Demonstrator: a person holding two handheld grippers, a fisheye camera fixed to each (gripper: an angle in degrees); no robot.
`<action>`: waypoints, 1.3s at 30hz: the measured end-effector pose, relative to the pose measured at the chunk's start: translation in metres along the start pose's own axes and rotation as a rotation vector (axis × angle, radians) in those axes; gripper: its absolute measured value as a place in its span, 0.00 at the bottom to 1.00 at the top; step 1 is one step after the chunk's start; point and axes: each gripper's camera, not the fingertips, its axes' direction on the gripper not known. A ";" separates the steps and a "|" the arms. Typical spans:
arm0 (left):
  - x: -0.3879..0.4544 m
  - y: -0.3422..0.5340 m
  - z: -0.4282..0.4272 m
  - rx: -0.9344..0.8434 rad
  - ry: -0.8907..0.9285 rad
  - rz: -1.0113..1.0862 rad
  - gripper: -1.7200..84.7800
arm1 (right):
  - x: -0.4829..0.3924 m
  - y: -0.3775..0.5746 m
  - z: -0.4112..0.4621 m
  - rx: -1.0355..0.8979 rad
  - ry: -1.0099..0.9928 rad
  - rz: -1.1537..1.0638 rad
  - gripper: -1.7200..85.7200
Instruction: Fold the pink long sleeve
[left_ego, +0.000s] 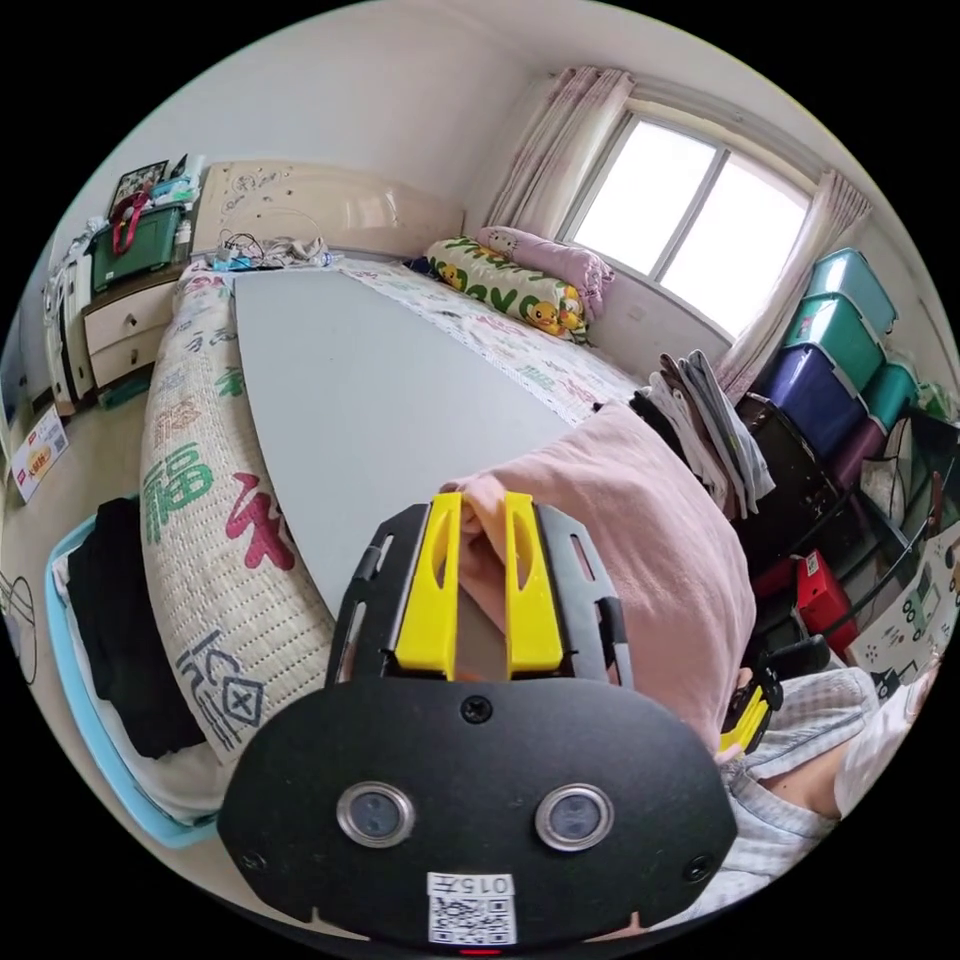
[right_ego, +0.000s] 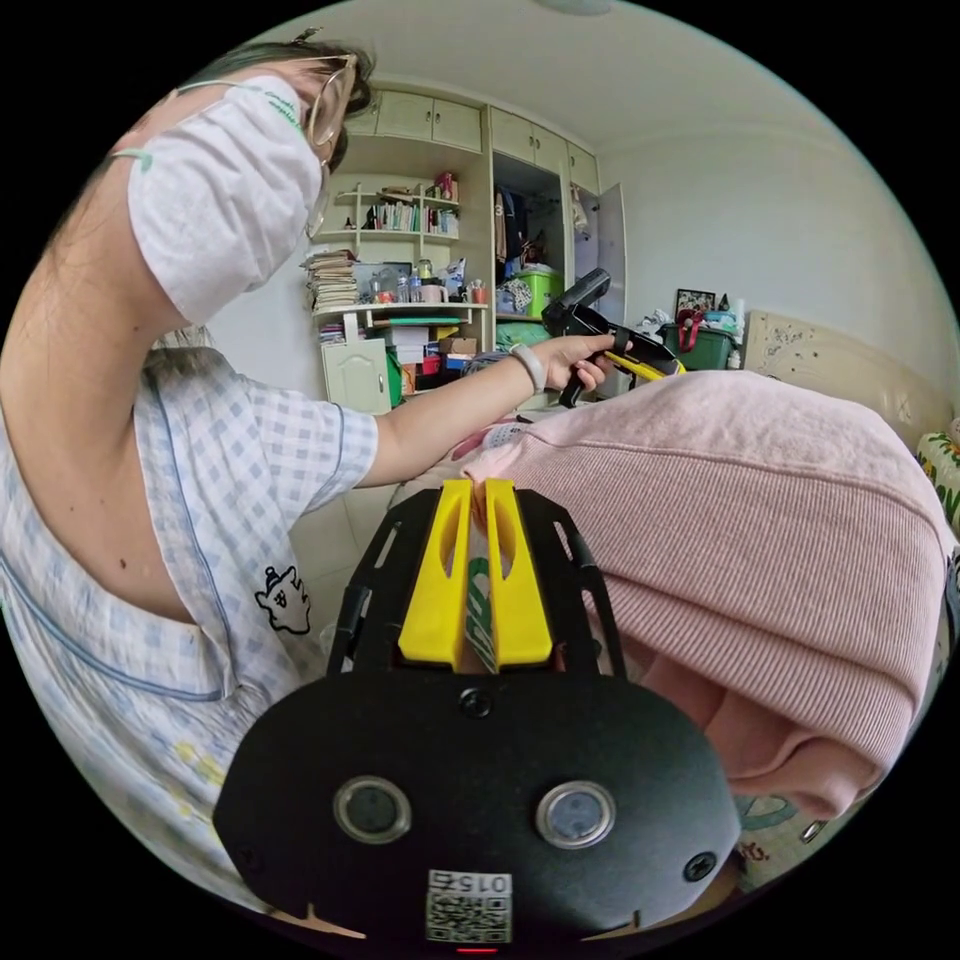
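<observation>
Both the left gripper (left_ego: 483, 510) and right gripper (right_ego: 480, 500) are clamped, raised.

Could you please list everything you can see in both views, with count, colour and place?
pink long sleeve: one, pink, held up between both claws above the bed
board: one, grey, flat on the bed
bed mat: one, cream with coloured characters, under the board
folded bedding: a few pieces, green-yellow and pink, by the window
storage boxes: several, teal, blue, purple, stacked beside the window
basket: one, light blue, holding black clothes, on the floor
left claw: yellow jaws pinching the pink fabric
right claw: yellow jaws pinching the pink edge
hand: one, gripping the left claw's handle
</observation>
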 end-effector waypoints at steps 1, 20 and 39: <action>0.006 0.000 0.005 -0.006 -0.005 -0.006 0.11 | -0.002 -0.002 0.000 0.001 -0.002 0.001 0.05; 0.133 -0.001 0.044 0.028 -0.232 0.093 0.05 | -0.053 -0.072 0.018 -0.175 0.058 -0.099 0.06; 0.113 0.031 0.107 -0.024 -0.099 0.012 0.10 | -0.019 -0.139 -0.072 -0.050 -0.081 0.064 0.09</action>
